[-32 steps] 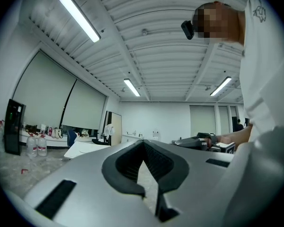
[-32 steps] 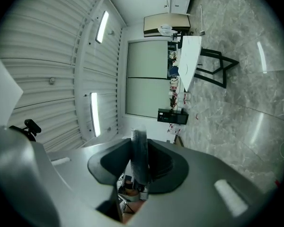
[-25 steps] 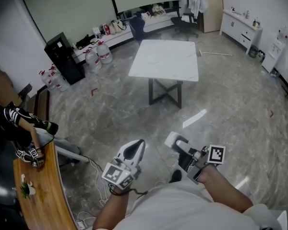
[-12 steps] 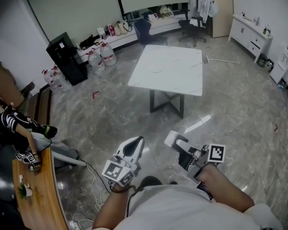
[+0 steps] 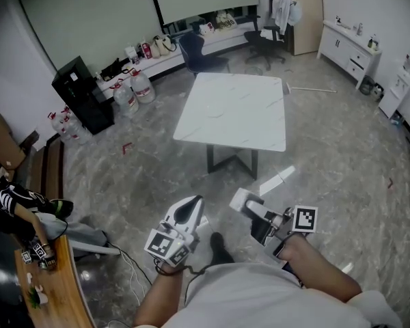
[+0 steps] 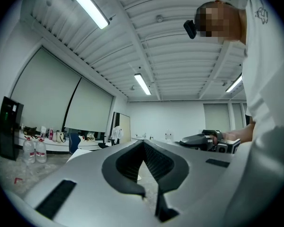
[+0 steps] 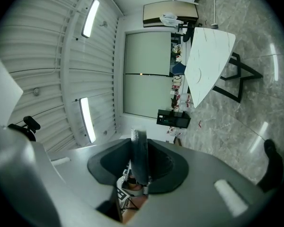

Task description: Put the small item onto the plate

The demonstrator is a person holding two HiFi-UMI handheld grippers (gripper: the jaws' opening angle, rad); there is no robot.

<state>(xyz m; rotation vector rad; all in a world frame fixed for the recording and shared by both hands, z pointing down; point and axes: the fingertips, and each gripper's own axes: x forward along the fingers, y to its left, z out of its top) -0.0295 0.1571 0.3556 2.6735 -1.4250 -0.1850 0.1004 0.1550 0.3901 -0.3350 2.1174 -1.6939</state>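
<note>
Pale grey shell and black inner lining on the left gripper [image 5: 198,201] and the right gripper [image 5: 238,200]. Black-and-white square patterns on their marker cubes [image 5: 305,219]. Ahead of both, white table [image 5: 232,111] with faint grey veining, on dark legs. Beneath them, grey marbled floor [image 5: 342,156] with glossy white glints. Far to the left of the left gripper, black cabinet [image 5: 80,94], clear water jugs [image 5: 142,86] with red caps, and warm brown wooden desk [image 5: 61,285]. Beyond the table, dark blue chair [image 5: 193,50]. Behind the grippers, white shirt [image 5: 260,296].

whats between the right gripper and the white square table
Only bare grey marbled floor with a light streak separates right gripper and white square table, shown in head view.
</note>
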